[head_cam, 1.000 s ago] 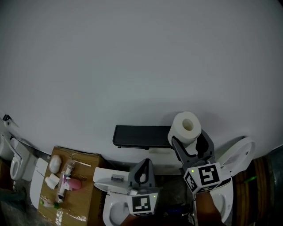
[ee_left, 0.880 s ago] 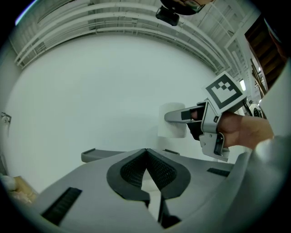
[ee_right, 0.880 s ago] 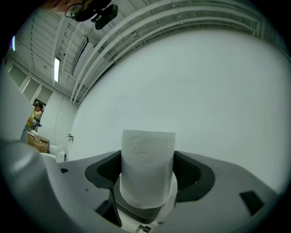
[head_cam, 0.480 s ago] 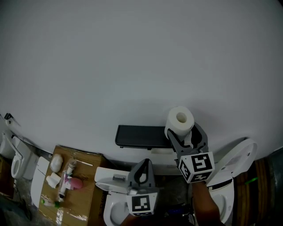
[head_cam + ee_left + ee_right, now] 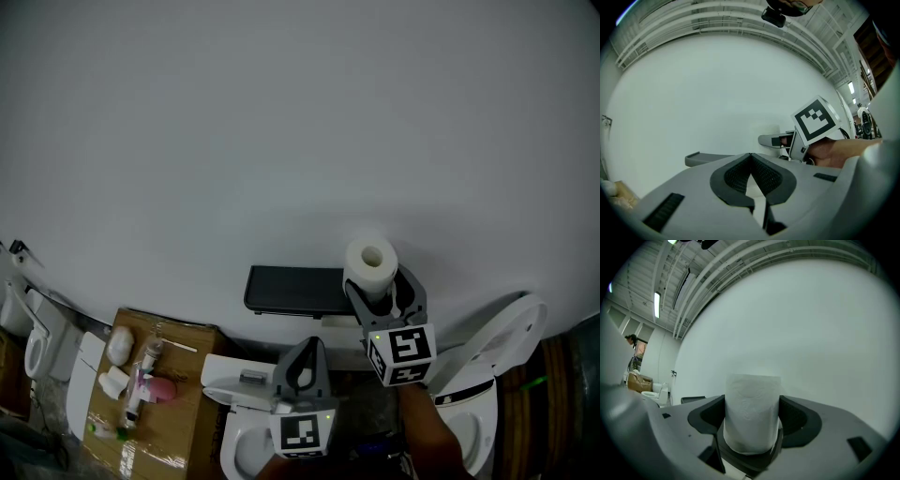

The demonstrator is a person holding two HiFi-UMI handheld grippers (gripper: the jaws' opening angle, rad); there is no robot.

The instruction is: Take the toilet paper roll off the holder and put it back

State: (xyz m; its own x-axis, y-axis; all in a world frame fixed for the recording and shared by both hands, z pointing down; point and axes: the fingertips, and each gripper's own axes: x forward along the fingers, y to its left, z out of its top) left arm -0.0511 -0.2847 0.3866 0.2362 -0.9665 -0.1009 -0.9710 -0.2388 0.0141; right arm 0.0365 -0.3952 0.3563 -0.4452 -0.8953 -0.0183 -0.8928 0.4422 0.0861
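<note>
A white toilet paper roll (image 5: 371, 267) (image 5: 752, 411) stands upright between the jaws of my right gripper (image 5: 379, 289) (image 5: 752, 420), which is shut on it. It hangs just off the right end of the black wall holder (image 5: 295, 290), close to the white wall. The holder's shelf shows as a dark strip (image 5: 693, 399) at the left of the right gripper view and as a grey ledge (image 5: 701, 158) in the left gripper view. My left gripper (image 5: 302, 367) (image 5: 751, 161) sits lower, below the holder, shut and empty.
A white toilet (image 5: 483, 375) with raised lid stands at the right, another toilet bowl (image 5: 242, 441) under my left gripper. A cardboard box (image 5: 192, 412) at the lower left carries toiletries (image 5: 141, 380). The right gripper's marker cube (image 5: 815, 123) shows in the left gripper view.
My right gripper has carried the roll left and up toward the right end of the holder. The left gripper has stayed put.
</note>
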